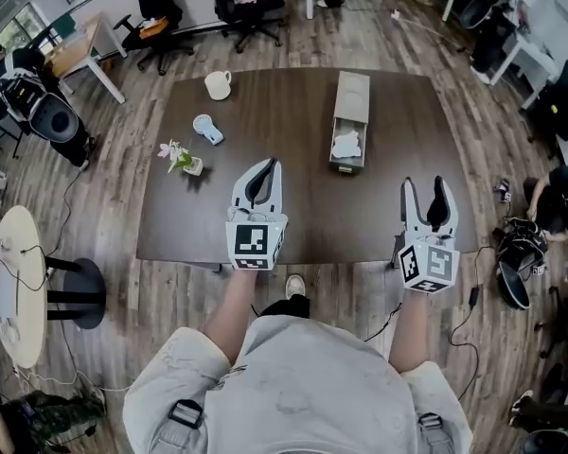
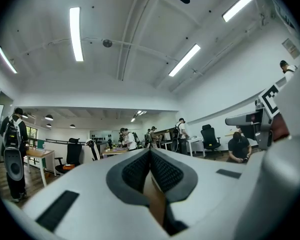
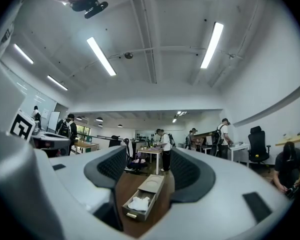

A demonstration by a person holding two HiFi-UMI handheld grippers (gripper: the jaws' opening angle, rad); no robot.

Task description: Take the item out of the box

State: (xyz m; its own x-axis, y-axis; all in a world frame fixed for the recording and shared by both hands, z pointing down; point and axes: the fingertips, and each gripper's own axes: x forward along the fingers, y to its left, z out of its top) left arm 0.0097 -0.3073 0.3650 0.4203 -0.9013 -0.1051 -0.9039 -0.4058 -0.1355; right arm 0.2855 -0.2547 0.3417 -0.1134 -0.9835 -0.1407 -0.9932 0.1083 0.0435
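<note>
Mug [image 1: 218, 84] and flower vase [image 1: 184, 160] stand on table [image 1: 293, 211].

No readable text, labels or numbers anywhere.

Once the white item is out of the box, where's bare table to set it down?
The table is bare right of the box, out to its right edge, and in front of the box, between left gripper and right gripper. The far left is crowded: mug, small white object, flower vase.

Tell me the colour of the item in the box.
White item, in a beige box. Shows best in the right gripper view.
</note>
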